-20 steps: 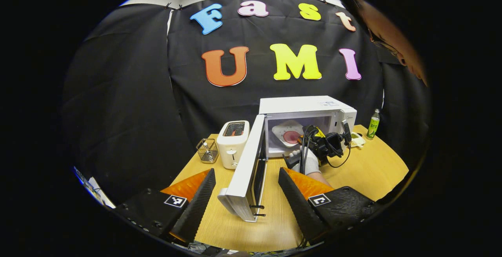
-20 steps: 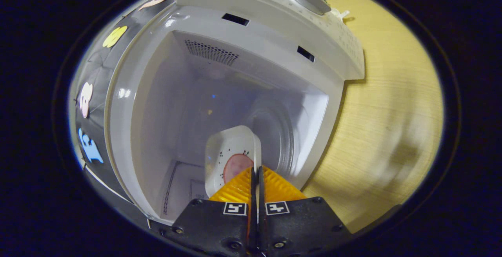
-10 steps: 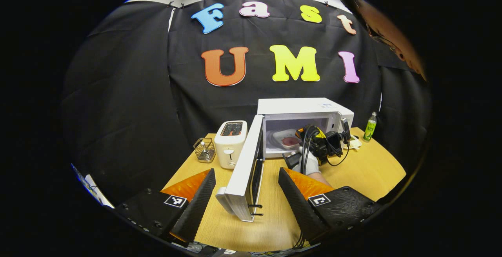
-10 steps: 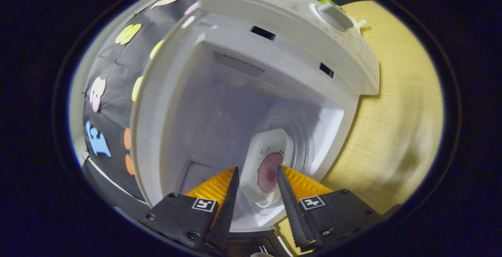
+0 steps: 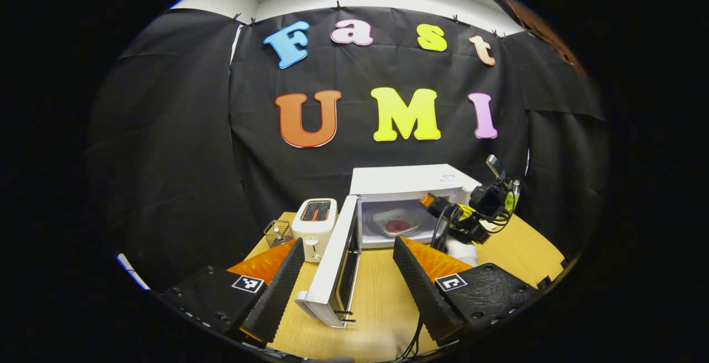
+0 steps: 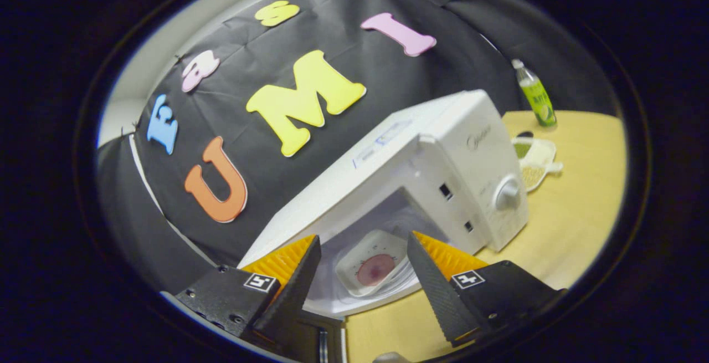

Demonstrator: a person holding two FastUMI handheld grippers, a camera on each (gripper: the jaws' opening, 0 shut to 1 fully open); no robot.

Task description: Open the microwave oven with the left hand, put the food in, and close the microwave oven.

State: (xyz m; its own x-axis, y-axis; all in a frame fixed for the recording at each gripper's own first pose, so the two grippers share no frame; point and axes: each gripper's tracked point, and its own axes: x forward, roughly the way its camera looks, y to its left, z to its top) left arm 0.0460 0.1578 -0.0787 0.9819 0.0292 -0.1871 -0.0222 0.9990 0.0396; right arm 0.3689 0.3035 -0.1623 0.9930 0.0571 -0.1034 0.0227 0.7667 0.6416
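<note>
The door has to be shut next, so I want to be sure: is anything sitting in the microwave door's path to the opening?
Possibly. The right gripper hangs open at the right of the microwave opening, near the door's closing path. The plate of food sits inside, and the left gripper is open around the door's edge.

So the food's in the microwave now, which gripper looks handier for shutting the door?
Probably the left gripper: the open door stands right between its open fingers. The right gripper is open too, but it faces the plate inside the microwave.
</note>
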